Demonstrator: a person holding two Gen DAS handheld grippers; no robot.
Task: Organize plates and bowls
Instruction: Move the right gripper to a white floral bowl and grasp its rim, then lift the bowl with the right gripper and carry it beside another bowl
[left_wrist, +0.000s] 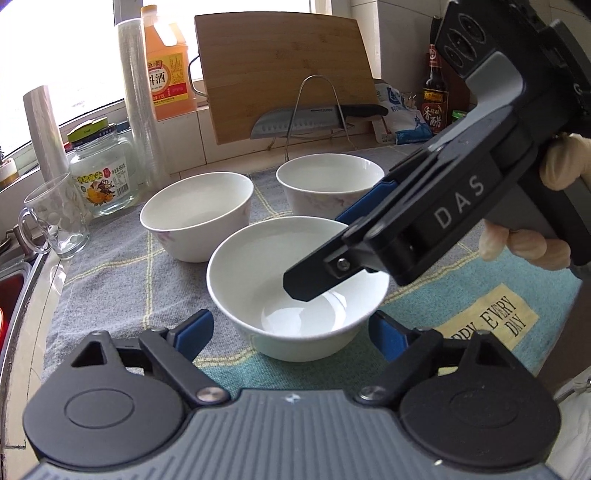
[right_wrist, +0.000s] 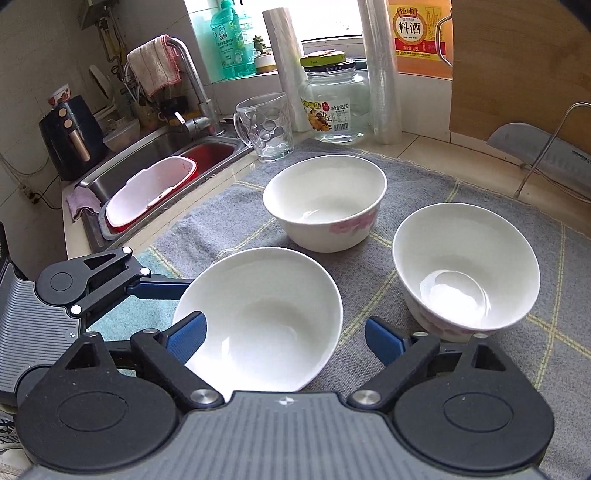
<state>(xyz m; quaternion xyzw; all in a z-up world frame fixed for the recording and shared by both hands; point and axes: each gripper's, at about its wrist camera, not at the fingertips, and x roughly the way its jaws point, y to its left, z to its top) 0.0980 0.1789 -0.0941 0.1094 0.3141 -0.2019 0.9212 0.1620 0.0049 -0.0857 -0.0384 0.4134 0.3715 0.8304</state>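
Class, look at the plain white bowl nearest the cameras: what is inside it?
The nearest bowl holds no food or dish; its white floor is bare. One finger of the right gripper dips into it, covering part of the far rim in the left wrist view.

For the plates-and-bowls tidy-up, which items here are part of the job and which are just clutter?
Job items:
plain bowl
pink-flowered bowl
third bowl

Just lying about:
glass mug
glass jar
cooking wine bottle
cutting board
knife
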